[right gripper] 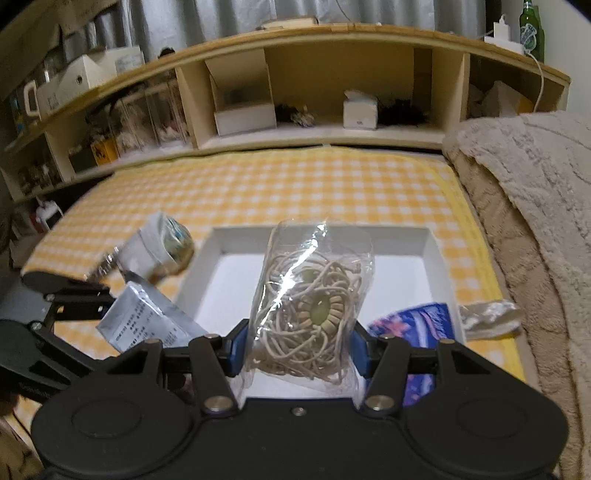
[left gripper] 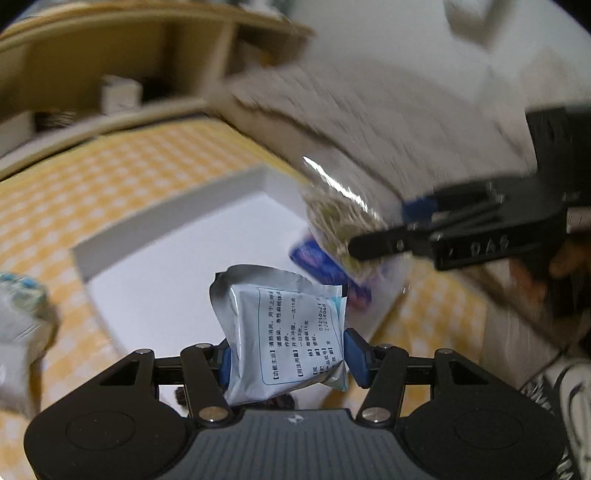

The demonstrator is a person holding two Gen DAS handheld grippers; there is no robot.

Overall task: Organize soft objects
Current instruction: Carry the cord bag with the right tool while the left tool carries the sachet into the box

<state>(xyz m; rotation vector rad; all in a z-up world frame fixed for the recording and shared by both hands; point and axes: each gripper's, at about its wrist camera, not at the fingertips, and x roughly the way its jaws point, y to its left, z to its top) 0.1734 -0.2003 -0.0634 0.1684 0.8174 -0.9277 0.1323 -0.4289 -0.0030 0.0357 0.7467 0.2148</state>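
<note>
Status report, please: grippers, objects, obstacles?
Left gripper shut on silver sachet. Right gripper shut on clear bag of cord. Both above white tray; blue packet already inside.

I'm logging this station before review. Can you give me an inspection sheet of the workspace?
Surface: yellow checked cloth, white tray on it.
Job's things: foil sachet in the left tongs; bag of cord in the right tongs; blue packet in the tray.
Clutter: crumpled wrapper, small pack.
Grippers: both shut on their items.
Cables: white cable by the shelf.
Surroundings: wooden shelf, beige blanket, green bottle.
</note>
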